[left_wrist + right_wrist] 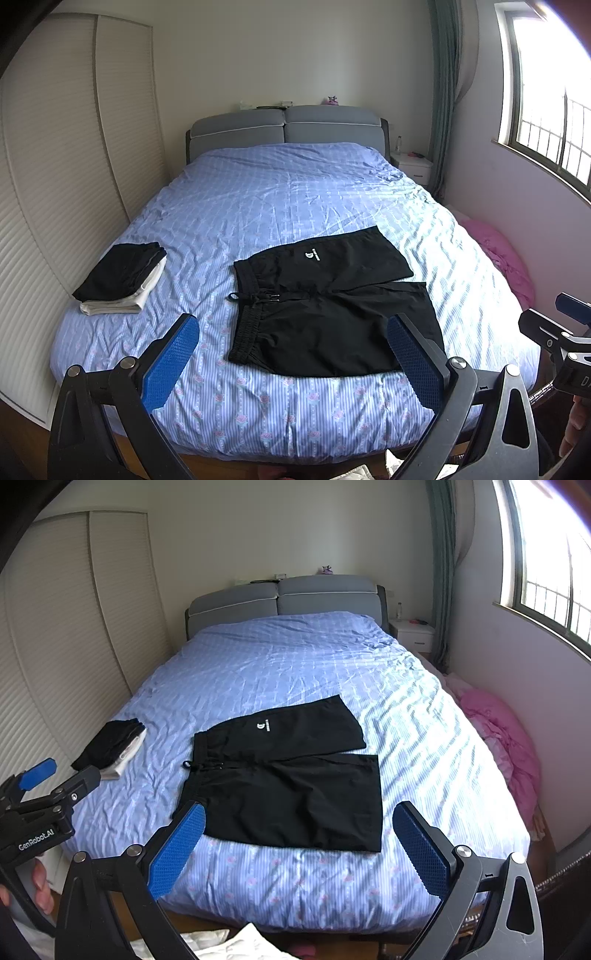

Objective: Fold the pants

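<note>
A pair of black shorts (325, 306) lies spread flat on the blue bed sheet (280, 192), waistband to the left, legs to the right, a white logo on the far leg. It also shows in the right wrist view (291, 786). My left gripper (291, 347) is open and empty, held above the foot of the bed in front of the shorts. My right gripper (299, 834) is open and empty, also short of the near edge of the shorts. Each gripper shows at the edge of the other's view: the right gripper (561, 332) and the left gripper (51, 786).
A stack of folded black and white clothes (122, 277) sits on the bed's left side. A pink bundle (506, 262) lies on the floor at the right. A white wardrobe (55, 166) runs along the left, a nightstand (413, 166) and window stand at the right.
</note>
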Demonstrator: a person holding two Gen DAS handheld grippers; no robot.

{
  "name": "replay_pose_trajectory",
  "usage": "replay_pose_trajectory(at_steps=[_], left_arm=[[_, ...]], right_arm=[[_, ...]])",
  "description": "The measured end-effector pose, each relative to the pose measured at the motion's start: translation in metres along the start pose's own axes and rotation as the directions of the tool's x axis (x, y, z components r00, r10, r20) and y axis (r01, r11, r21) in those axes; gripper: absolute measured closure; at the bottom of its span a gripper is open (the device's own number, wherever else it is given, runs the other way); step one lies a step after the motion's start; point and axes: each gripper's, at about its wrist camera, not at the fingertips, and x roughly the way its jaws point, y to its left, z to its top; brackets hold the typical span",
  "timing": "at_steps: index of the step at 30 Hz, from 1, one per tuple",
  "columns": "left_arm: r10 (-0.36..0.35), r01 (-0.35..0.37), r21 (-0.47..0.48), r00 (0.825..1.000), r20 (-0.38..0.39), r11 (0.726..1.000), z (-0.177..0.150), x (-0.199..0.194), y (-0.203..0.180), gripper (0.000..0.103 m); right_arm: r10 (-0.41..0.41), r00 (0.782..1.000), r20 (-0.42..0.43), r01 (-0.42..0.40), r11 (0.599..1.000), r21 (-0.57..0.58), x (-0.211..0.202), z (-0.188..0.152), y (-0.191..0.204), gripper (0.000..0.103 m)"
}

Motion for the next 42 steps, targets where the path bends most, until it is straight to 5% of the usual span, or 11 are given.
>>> replay_pose_trajectory(at_steps=[28, 38, 42], left_arm=[[0.01, -0.01, -0.009, 1.0, -0.015, 1.0, -0.003, 0.011, 0.0, 0.0], [0.014, -0.015, -0.017, 0.997, -0.076, 1.0, -0.006, 0.027, 0.001, 0.0], [0.065, -0.068, -0.028, 0.991, -0.116, 0.997, -0.013, 0.049, 0.015, 0.0]], right_arm=[[0.008, 1.0, -0.018, -0.008, 1.0, 0.0, 0.014, 0.001, 0.004, 0.0], [0.018, 0.997, -0.074, -0.018, 1.0, 0.009, 0.031, 0.0, 0.002, 0.0], [0.0, 0.993, -0.12, 0.007, 0.998, 0.058, 0.055, -0.011, -0.007, 0.0]])
